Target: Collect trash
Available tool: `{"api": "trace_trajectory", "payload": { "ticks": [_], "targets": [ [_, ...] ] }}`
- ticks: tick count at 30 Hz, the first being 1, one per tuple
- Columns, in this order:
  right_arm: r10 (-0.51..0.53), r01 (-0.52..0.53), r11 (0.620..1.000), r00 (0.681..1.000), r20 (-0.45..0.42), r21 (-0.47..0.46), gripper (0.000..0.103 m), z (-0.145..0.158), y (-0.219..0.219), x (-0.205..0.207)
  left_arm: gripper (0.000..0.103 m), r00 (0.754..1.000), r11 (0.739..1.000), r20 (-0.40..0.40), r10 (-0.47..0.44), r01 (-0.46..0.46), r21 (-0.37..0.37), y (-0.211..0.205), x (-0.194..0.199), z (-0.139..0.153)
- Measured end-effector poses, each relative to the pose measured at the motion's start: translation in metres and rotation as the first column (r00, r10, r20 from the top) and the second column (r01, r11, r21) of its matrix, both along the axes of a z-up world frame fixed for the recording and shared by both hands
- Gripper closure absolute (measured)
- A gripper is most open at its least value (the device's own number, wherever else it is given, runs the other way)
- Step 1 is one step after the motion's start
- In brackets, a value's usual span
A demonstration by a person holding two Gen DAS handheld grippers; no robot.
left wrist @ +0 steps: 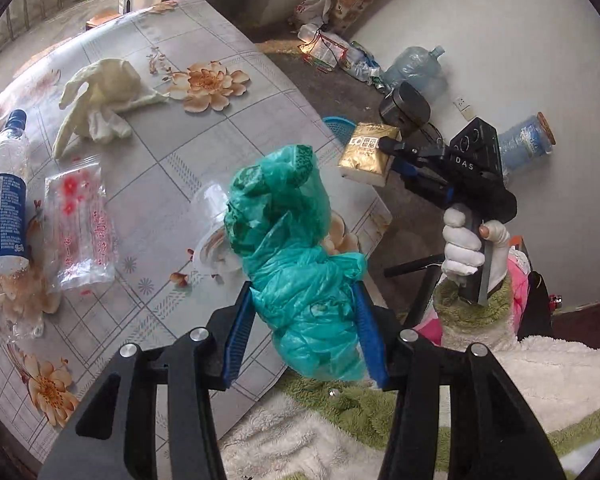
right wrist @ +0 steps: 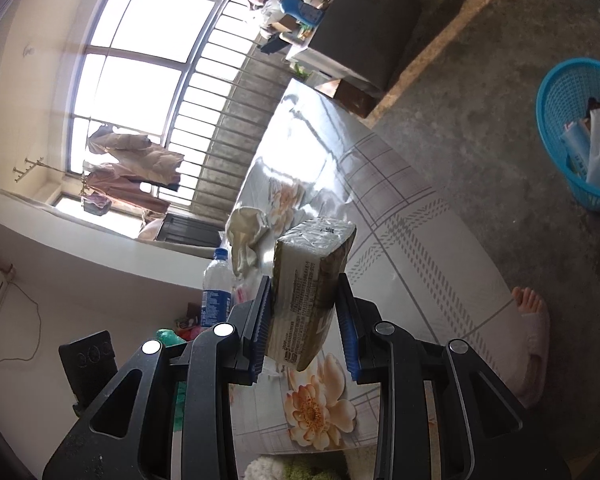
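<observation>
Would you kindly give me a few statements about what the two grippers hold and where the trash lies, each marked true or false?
1. The left gripper holds a green plastic bag. True.
2. The right gripper is empty. False: it grips a gold tissue pack.
3. The plastic bottle stands upright. False: it lies on the table.
4. The blue basket sits on the floor. True.
5. The basket is empty. False: wrappers lie inside.

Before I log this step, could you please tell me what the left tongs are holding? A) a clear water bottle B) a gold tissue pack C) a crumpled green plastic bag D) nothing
C: the left tongs pinch the green bag between their blue pads, while the gold pack sits in the right tongs.
</observation>
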State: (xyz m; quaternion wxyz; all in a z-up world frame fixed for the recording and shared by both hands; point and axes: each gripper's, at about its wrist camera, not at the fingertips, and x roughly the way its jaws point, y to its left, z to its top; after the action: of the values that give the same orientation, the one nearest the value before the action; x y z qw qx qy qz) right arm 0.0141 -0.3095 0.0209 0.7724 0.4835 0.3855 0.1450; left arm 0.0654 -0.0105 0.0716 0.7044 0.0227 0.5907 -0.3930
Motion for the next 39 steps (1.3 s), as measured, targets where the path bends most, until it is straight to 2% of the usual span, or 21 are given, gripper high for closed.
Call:
{"api": "trace_trajectory", "payload": {
  "ticks": [2,7,10,14,16,19,23,26,28,32,33,35,37,39],
  "targets": [
    [-0.032,0.032,0.999,0.999,0.008,-0.005,0.074,0.005,-0.015,-0.007,0.056,0.999,0.997,0.033,0.013,-0.011,-0.071,-0.009,0.004,0.01],
    [-0.164,0.165,0.986,0.986,0.043,-0.015,0.074,0.014,-0.057,-0.032,0.056,0.989,0.981,0.146,0.039,-0.01,-0.193,-0.045,0.027,0.04],
    [-0.267,0.268,0.963,0.963,0.044,-0.018,0.074,0.013,-0.084,-0.05,0.056,0.986,0.966,0.165,0.039,0.005,-0.26,-0.078,0.035,0.046],
    [-0.381,0.381,0.923,0.925,0.012,-0.048,0.074,0.003,-0.113,-0.072,0.056,0.989,0.956,0.149,-0.019,0.061,-0.288,-0.134,0.045,0.039],
    [-0.427,0.425,0.903,0.904,-0.006,-0.066,0.074,-0.003,-0.124,-0.079,0.056,0.991,0.959,0.118,-0.064,0.094,-0.269,-0.164,0.055,0.029],
    [-0.473,0.469,0.878,0.88,-0.03,-0.092,0.074,-0.015,-0.138,-0.083,0.056,0.992,0.974,0.046,-0.117,0.123,-0.191,-0.211,0.079,0.008],
    [-0.487,0.479,0.872,0.87,-0.075,-0.104,0.074,-0.038,-0.154,-0.07,0.055,0.981,0.981,-0.029,-0.192,0.191,-0.046,-0.282,0.109,-0.029],
    [-0.485,0.473,0.873,0.867,-0.109,-0.119,0.074,-0.059,-0.173,-0.052,0.055,0.975,0.977,-0.085,-0.206,0.21,0.043,-0.331,0.13,-0.064],
    [-0.486,0.472,0.872,0.864,-0.129,-0.129,0.073,-0.072,-0.186,-0.037,0.054,0.969,0.969,-0.098,-0.226,0.234,0.078,-0.362,0.138,-0.084],
    [-0.482,0.46,0.874,0.861,-0.161,-0.156,0.071,-0.097,-0.205,-0.007,0.054,0.96,0.948,-0.065,-0.273,0.28,0.15,-0.416,0.15,-0.124],
    [-0.484,0.458,0.873,0.858,-0.172,-0.167,0.07,-0.105,-0.211,0.001,0.052,0.957,0.944,-0.077,-0.279,0.288,0.159,-0.425,0.153,-0.136],
    [-0.468,0.438,0.88,0.865,-0.18,-0.181,0.059,-0.122,-0.219,0.016,0.037,0.949,0.931,-0.112,-0.293,0.31,0.194,-0.443,0.16,-0.162],
    [-0.476,0.432,0.874,0.852,-0.217,-0.221,0.049,-0.143,-0.226,0.024,0.035,0.959,0.932,-0.106,-0.263,0.281,0.231,-0.45,0.167,-0.18],
    [-0.477,0.421,0.875,0.834,-0.279,-0.239,0.049,-0.169,-0.233,0.026,0.035,0.963,0.938,-0.135,-0.234,0.26,0.229,-0.45,0.174,-0.189]
  ]
}}
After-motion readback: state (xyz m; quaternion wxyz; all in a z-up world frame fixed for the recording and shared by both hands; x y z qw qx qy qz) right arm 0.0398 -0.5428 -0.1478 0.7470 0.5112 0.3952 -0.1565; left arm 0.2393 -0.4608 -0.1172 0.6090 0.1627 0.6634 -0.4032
